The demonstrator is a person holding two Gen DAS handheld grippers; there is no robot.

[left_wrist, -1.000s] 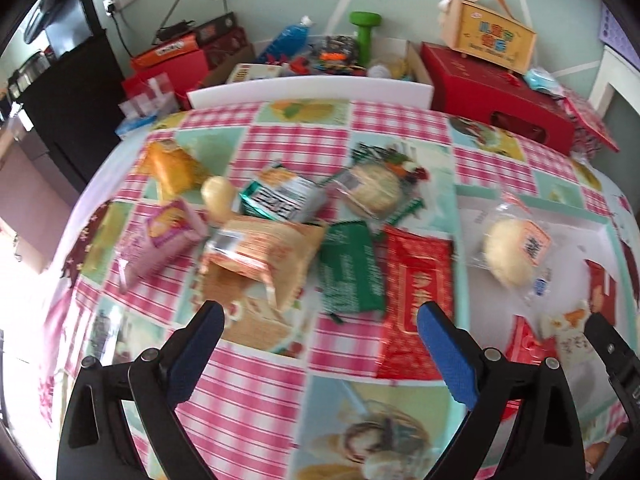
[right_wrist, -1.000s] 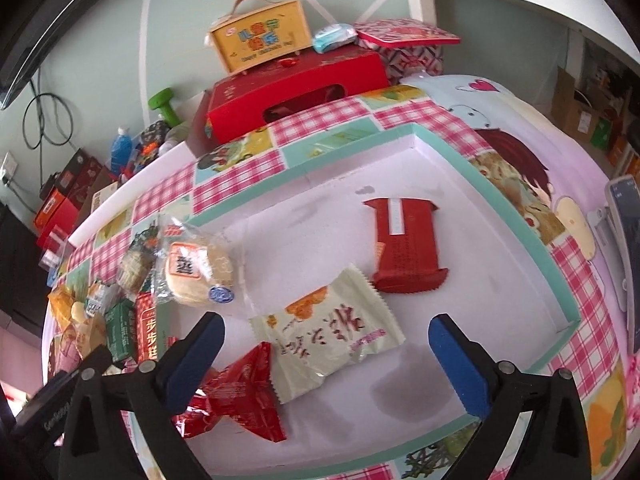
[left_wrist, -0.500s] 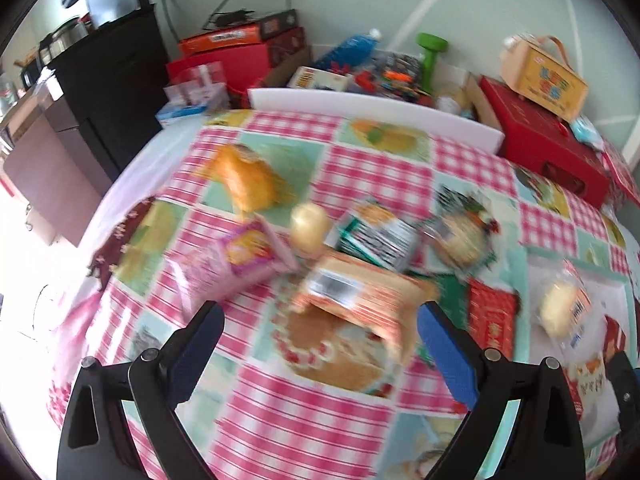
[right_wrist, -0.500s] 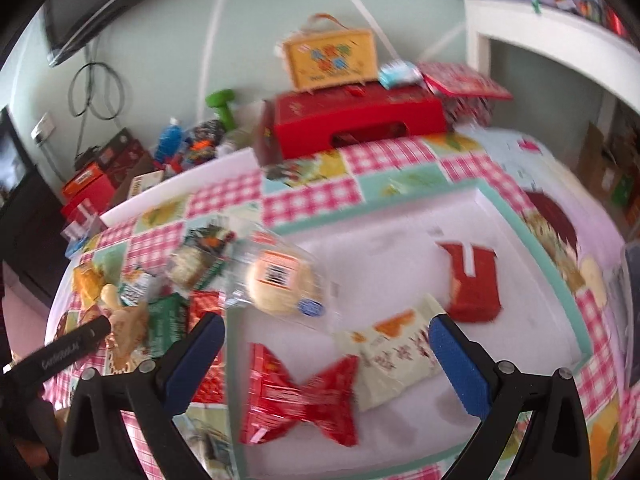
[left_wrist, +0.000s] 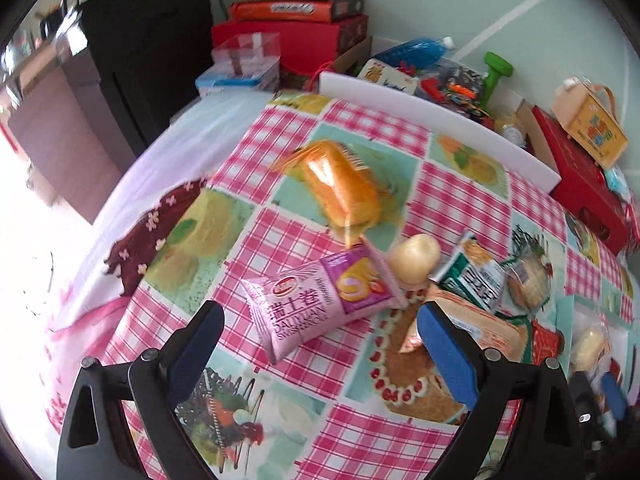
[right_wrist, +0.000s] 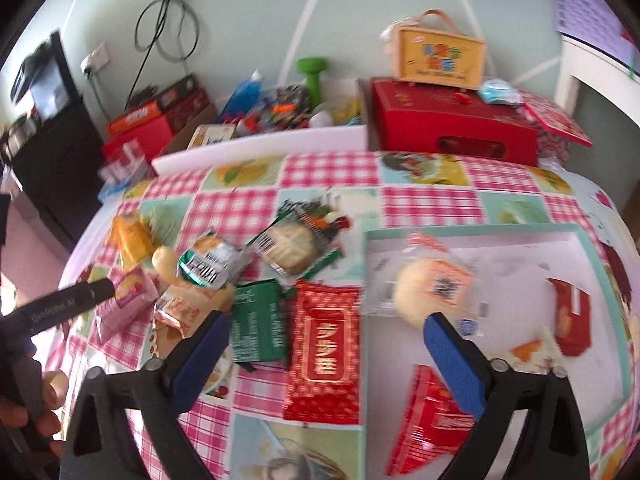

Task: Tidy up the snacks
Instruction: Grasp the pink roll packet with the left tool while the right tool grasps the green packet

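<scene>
Loose snacks lie on the checked tablecloth. My left gripper (left_wrist: 320, 344) is open and empty, just short of a pink swiss-roll packet (left_wrist: 316, 304); an orange bread packet (left_wrist: 340, 188) and a pale bun (left_wrist: 414, 258) lie beyond it. My right gripper (right_wrist: 328, 344) is open and empty above a red packet (right_wrist: 324, 344) and a green packet (right_wrist: 258, 322). The white tray (right_wrist: 520, 240) at right holds a round bun in clear wrap (right_wrist: 432, 292), a red bar (right_wrist: 570, 316) and a red wrapper (right_wrist: 434, 420).
A white board (left_wrist: 440, 120) edges the table's far side. Behind it stand red boxes (right_wrist: 452, 132), a yellow carry box (right_wrist: 440, 56), a green dumbbell (left_wrist: 496, 74) and a dark cabinet (left_wrist: 148, 48). The left gripper's body (right_wrist: 64, 306) shows at left.
Both grippers have swung left. The left one now faces the pink packet instead of the central pile; the right one has left the tray and hovers over the red and green packets.
</scene>
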